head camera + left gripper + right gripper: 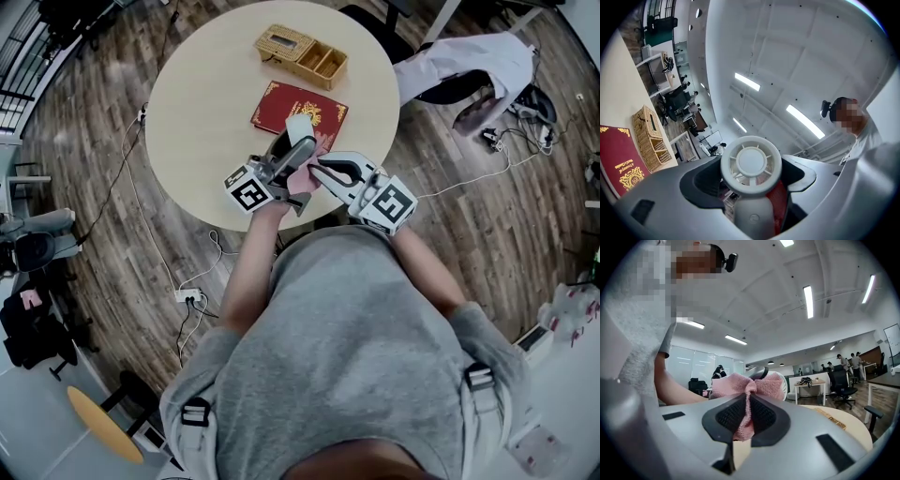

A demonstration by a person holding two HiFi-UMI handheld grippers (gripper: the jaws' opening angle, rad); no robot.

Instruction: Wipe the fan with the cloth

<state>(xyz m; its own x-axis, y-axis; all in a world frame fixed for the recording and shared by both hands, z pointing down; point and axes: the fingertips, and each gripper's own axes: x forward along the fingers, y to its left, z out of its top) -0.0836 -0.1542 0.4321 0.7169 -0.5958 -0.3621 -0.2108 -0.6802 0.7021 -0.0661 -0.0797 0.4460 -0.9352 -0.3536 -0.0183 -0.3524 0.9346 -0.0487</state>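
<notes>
Pink cloth [746, 392]: pinched in the right claw [747, 416], whose pads are pressed together on a fold; its bunched end lies against the fan.
Fan [751, 163]: small and white, held up over the worktop's near edge, with the left claw [752, 187] clamped on its stem.
Worktop [197, 84]: round, pale beige.
Red book [298, 108]: flat at the worktop's middle, its near edge covered by the claws in the head view.
Wicker basket [302, 56]: at the far edge, apart from the book.
Left gripper view alone: the fan's round grille face-on, with a red strip behind its stem that I cannot identify.
Right gripper view alone: the cloth hides most of the fan, and only a white rim shows behind it.
</notes>
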